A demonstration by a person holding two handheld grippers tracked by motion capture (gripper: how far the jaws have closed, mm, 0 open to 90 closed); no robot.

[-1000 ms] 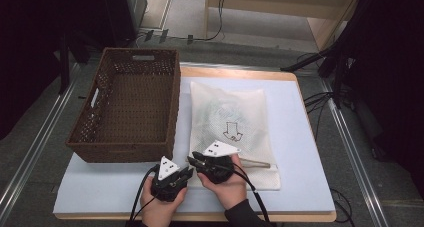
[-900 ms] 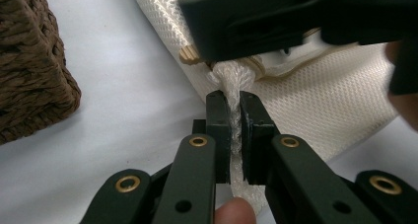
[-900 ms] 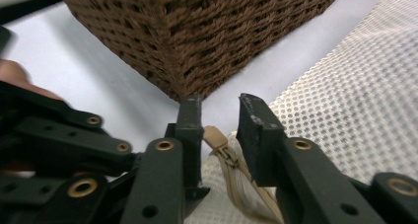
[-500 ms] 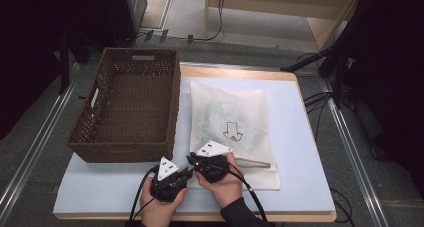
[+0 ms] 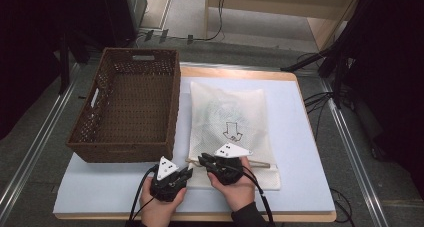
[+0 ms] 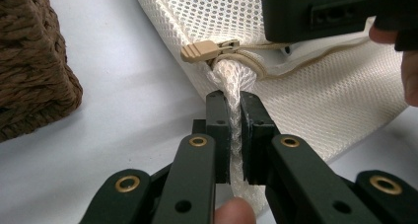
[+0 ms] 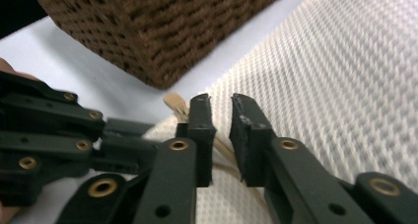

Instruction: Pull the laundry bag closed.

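Two grippers work at the near edge of the table (image 5: 310, 187), close together and both by the near left corner of the mesh bag (image 5: 230, 117). At the left of the high view stands the wicker basket (image 5: 127, 107), its near wall just beyond the left gripper (image 5: 186, 173) and its right wall running close along the bag's left edge, so only a narrow strip of pale surface lies between them there; bare table lies in front of the basket, to the left of the hands. The left gripper is clenched on a bunched fold of mesh at the bag's corner, and in the left gripper view the cloth stands pinched between its pads (image 6: 217, 130), just below the tan zipper pull (image 6: 202, 50). The right gripper (image 5: 204, 161) lies just beside it on the bag's near hem, pointing leftward toward the basket corner; in the right gripper view a small gap shows between its pads (image 7: 202, 130), the tan zipper tape running under them without being pressed, so it grasps nothing. To the right of the bag a broad band of table is free up to the right rim, and another strip beyond the bag's far edge. Against the picture from a second ago, the right gripper has shifted a little leftward and its jaws have just been opening slightly, while the left gripper, the bag and the basket sit as they did.
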